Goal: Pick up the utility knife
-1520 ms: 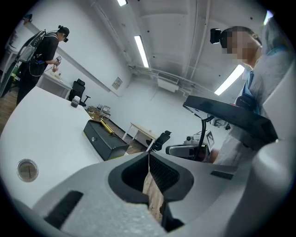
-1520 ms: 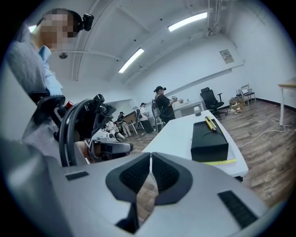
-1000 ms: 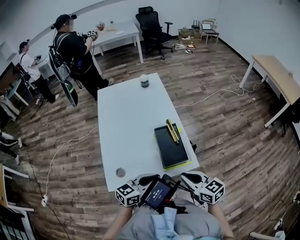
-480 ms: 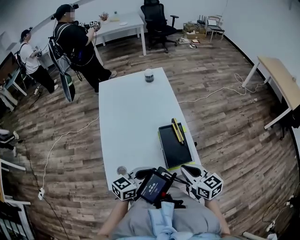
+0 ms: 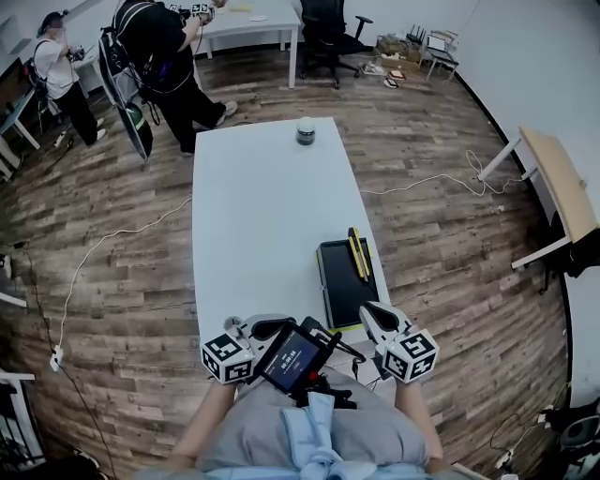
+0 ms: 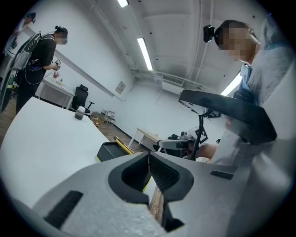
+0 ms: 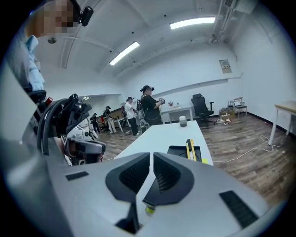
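The yellow-and-black utility knife [image 5: 358, 253] lies along the right edge of a dark tray [image 5: 339, 291] at the near right of the white table [image 5: 262, 216]. Both grippers hover at the table's near edge, short of the tray. My left gripper [image 5: 265, 327] is shut and holds nothing; its own view shows the knife [image 6: 121, 144] and tray [image 6: 106, 151] ahead and to the left of its jaws [image 6: 149, 159]. My right gripper [image 5: 370, 312] is also shut and holds nothing, and the knife [image 7: 190, 147] lies ahead on the tray [image 7: 178, 151], right of its jaws [image 7: 151, 159].
A small jar [image 5: 306, 130] stands at the table's far end. A screen device [image 5: 292, 358] sits between the grippers at my chest. Two people [image 5: 155, 52] stand at the back left near an office chair [image 5: 328, 23]. A wooden table [image 5: 561, 183] stands right.
Both grippers have moved forward toward the table's near edge, the right one closer to the tray. The head view has shifted, so the table sits higher in the picture.
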The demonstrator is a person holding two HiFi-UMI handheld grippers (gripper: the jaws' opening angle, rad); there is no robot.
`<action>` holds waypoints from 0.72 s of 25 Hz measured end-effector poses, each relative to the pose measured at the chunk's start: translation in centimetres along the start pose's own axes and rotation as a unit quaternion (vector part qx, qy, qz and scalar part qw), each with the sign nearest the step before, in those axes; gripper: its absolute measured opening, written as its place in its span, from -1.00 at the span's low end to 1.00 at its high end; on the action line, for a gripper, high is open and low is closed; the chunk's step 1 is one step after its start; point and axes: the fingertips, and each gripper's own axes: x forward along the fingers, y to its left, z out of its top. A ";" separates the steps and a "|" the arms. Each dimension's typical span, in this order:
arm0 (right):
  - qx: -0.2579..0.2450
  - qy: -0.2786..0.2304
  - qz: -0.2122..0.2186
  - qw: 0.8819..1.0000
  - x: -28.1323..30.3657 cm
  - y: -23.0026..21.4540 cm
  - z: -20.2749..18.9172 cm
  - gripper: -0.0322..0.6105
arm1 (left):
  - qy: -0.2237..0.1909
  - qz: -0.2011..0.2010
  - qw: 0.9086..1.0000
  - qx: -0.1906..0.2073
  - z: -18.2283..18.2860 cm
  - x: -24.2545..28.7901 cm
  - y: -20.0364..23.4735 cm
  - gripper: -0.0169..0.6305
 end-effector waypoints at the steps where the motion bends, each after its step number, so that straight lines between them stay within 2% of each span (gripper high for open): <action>1: 0.001 0.002 -0.004 1.000 0.2 -0.1 0.1 -0.80 | -0.001 0.000 1.000 -0.003 0.0 -0.2 0.2 -0.89; 13: -0.007 0.022 -0.037 0.999 1.2 -0.7 0.1 -0.79 | 0.000 -0.013 1.000 -0.009 0.4 -1.0 1.4 -0.89; 14: -0.005 0.027 -0.037 0.999 1.2 -0.8 -0.2 -0.74 | 0.000 -0.014 1.000 -0.009 0.4 -0.9 1.5 -0.89; 15: -0.002 0.031 -0.037 0.999 1.3 -0.9 -0.5 -0.56 | 0.001 -0.014 1.000 -0.010 0.4 -0.9 1.6 -0.89; 16: 0.001 0.036 -0.038 0.999 1.3 -1.1 -0.7 -0.46 | 0.002 -0.015 1.000 -0.010 0.4 -0.8 1.6 -0.89; 18: 0.004 0.040 -0.042 0.998 1.2 -1.4 -1.0 -0.45 | 0.005 -0.016 1.000 -0.009 0.4 -0.7 1.5 -0.89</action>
